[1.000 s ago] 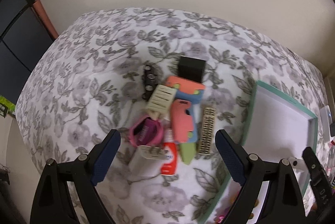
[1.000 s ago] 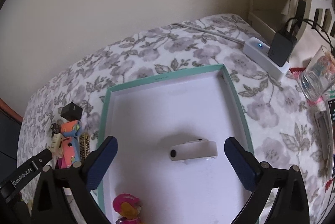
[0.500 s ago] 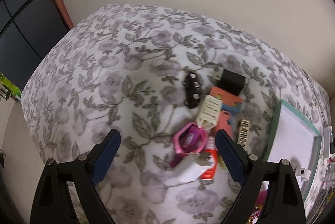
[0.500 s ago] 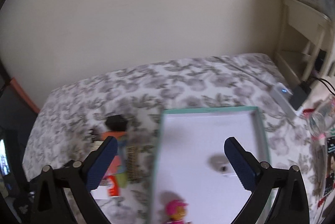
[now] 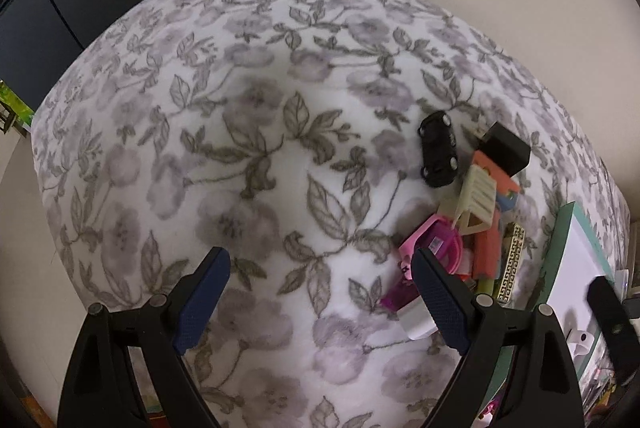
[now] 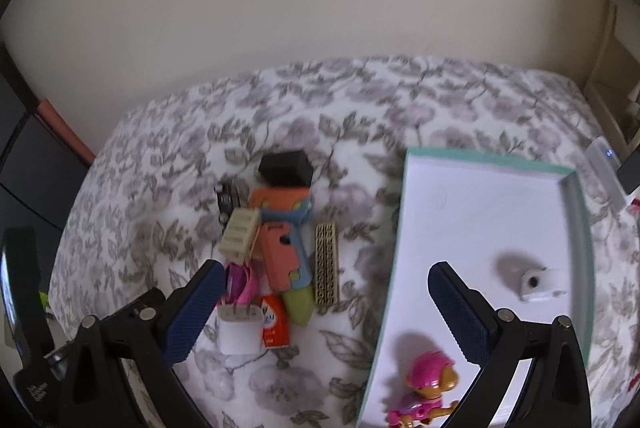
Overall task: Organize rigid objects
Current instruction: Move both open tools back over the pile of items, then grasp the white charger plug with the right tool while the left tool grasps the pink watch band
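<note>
Both claws gape empty: left claw [image 5: 320,300], right claw [image 6: 326,308]. Toy pile [image 6: 276,248] lies on floral bed [image 5: 240,148], beside teal-rimmed tray [image 6: 580,228]. Best: pick outermost piece, e.g. gold comb [image 6: 327,262], lower straight, pinch across narrow sides, avoid neighbours.

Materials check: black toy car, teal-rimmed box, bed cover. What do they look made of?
Black toy car: hard plastic or painted metal, glossy; highlights on the body, can't tell which.
Box: likely cardboard, matte white inside, thin teal walls.
Bed cover: soft fabric, fuzzy matte floral print, surface gently dimpled.
</note>
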### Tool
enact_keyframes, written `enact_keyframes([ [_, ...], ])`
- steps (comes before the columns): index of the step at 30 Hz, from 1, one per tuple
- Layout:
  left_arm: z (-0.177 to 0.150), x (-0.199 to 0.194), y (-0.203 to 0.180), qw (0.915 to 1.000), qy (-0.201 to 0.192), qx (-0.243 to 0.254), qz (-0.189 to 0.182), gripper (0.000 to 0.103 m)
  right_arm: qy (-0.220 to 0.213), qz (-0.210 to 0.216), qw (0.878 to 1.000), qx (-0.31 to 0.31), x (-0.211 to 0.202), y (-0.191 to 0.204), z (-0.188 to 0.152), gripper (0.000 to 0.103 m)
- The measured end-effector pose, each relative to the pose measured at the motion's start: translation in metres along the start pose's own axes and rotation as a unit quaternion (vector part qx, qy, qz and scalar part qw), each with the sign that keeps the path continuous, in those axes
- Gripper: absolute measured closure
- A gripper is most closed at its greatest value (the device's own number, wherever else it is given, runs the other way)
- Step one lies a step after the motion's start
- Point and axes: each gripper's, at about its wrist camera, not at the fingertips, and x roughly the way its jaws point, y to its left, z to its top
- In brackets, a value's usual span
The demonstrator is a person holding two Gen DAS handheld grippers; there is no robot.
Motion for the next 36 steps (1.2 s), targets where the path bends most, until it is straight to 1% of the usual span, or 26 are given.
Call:
enact_keyframes([
  [4,-0.002,0.008,-0.004,0.9999,0.013,0.004,-0.01,0.011,0.031,0.0,1.0,0.004,0.025,-0.001,-0.012,0.001],
  [6,-0.003,0.013,-0.007,0.9996,0.021,0.006,-0.017,0.011,0.046,0.0,0.999,0.004,0.037,-0.001,-0.018,0.003],
  [9,-0.005,0.02,-0.008,0.999,0.036,0.003,-0.026,0.011,0.06,-0.002,0.998,-0.004,0.048,0.0,-0.026,0.003],
  [11,-0.006,0.021,-0.006,0.999,0.039,-0.003,-0.022,0.011,0.064,0.001,0.998,-0.012,0.051,0.002,-0.028,0.004],
  [15,-0.004,0.021,0.006,0.9991,0.034,-0.025,-0.003,0.011,0.069,0.023,0.997,-0.036,0.054,0.013,-0.032,0.004],
  [21,-0.004,0.027,0.024,0.998,0.039,-0.048,0.012,0.011,0.09,0.058,0.993,-0.043,0.062,0.026,-0.038,0.004],
  [23,-0.003,0.028,0.029,0.9976,0.038,-0.055,0.016,0.011,0.098,0.066,0.992,-0.042,0.067,0.029,-0.041,0.009],
  [25,-0.002,0.027,0.034,0.9972,0.035,-0.063,0.02,0.011,0.105,0.075,0.991,-0.041,0.071,0.032,-0.042,0.01],
  [29,0.0,0.025,0.044,0.9962,0.032,-0.078,0.022,0.011,0.098,0.08,0.989,-0.072,0.071,0.045,-0.044,0.011],
  [31,0.0,0.025,0.049,0.9956,0.031,-0.086,0.021,0.011,0.096,0.084,0.987,-0.097,0.07,0.054,-0.046,0.013],
  [36,0.0,0.023,0.058,0.9945,0.028,-0.099,0.021,0.011,0.102,0.078,0.98,-0.154,0.072,0.069,-0.055,0.017],
])
